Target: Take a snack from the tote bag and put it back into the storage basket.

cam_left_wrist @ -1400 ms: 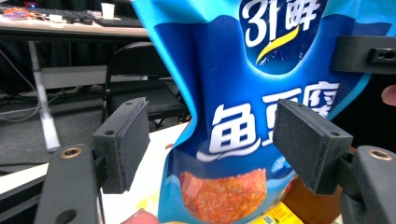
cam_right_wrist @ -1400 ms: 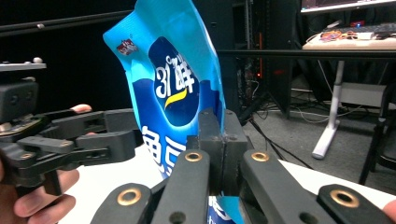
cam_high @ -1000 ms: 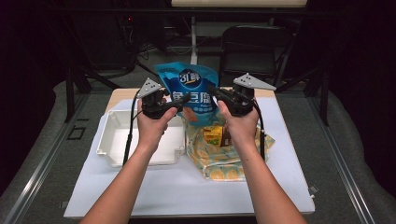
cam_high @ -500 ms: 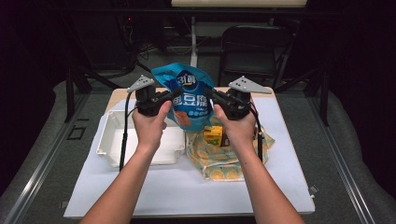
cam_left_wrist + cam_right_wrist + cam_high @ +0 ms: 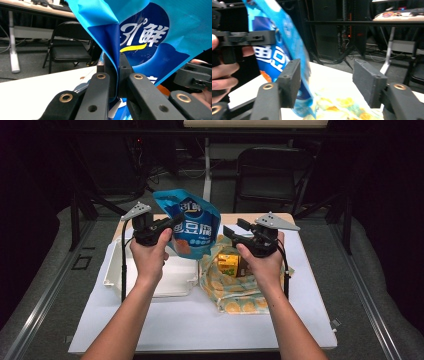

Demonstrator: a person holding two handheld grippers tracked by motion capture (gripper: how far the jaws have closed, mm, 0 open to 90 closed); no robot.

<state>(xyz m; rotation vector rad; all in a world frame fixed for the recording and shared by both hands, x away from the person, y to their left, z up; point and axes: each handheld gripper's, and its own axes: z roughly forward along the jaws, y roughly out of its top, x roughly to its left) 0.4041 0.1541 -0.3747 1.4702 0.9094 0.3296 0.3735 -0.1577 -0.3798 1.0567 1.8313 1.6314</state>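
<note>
High view: your left gripper (image 5: 175, 222) pinches one blue snack bag (image 5: 192, 222); your right gripper (image 5: 231, 229), jaws just opened, holds nothing above one juice carton (image 5: 227, 264).

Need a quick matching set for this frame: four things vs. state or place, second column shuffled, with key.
1. left gripper
2. right gripper
3. white tray
4. juice carton

A. on the patterned cloth
B. shut on the blue bag
C. under the left forearm, on the table
D. open, beside the bag

Pairs: 1-B, 2-D, 3-C, 4-A
</note>
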